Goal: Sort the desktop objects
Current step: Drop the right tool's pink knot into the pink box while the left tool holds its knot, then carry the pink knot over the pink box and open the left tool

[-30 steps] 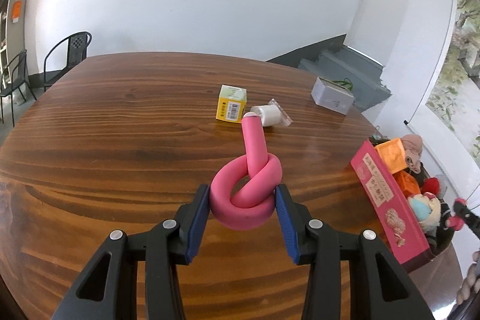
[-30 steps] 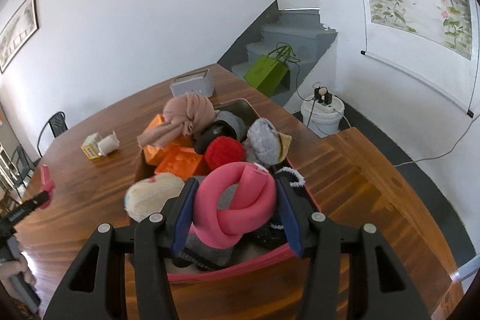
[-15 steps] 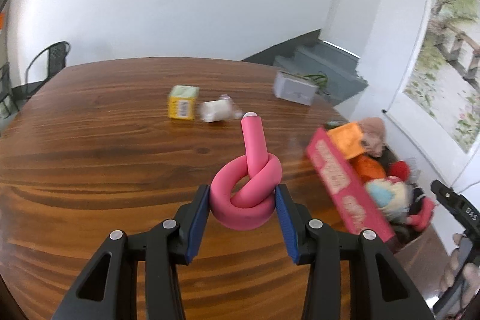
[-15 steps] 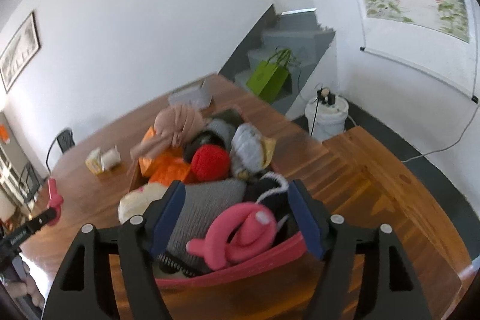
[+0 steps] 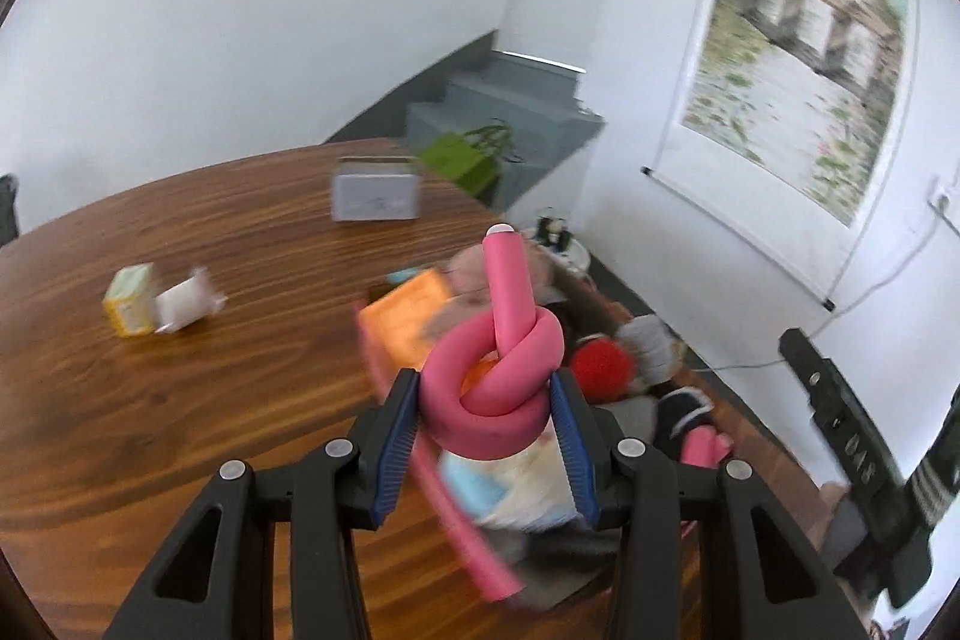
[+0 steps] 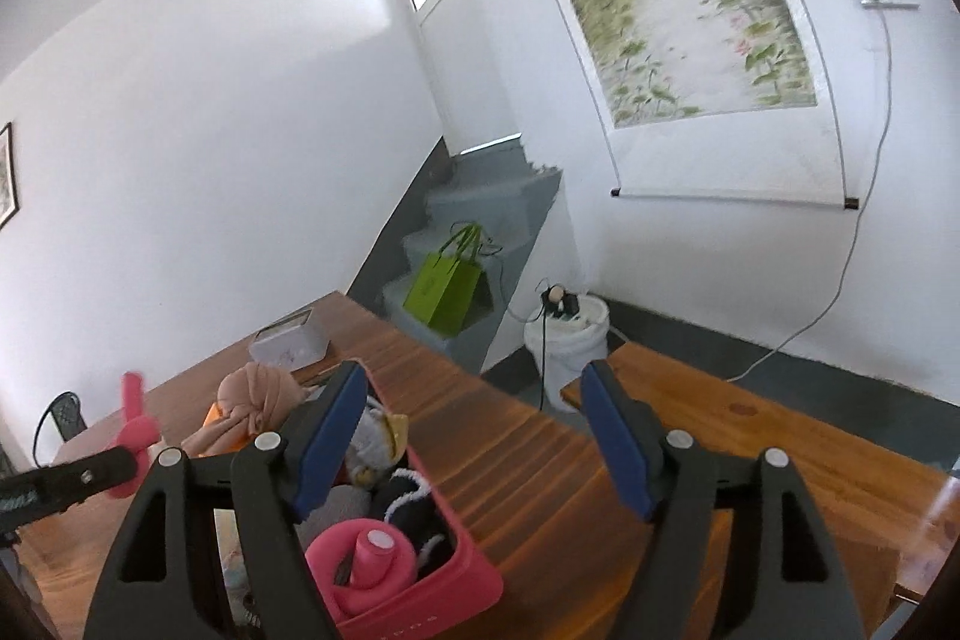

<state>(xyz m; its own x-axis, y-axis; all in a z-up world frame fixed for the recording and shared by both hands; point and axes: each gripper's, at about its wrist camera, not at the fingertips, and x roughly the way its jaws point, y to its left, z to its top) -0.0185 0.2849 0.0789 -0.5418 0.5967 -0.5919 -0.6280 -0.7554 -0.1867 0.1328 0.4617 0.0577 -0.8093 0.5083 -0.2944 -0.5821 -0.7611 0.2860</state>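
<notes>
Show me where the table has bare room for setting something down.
Bare wood spans the table left of the pink bin, below the yellow box, and between it and the grey box. The bin is heaped full.

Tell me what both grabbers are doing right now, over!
Left gripper shut on knotted pink foam roller, above the pink storage bin. Right gripper open, empty. Second pink foam roller in bin. Bin crowded.
</notes>
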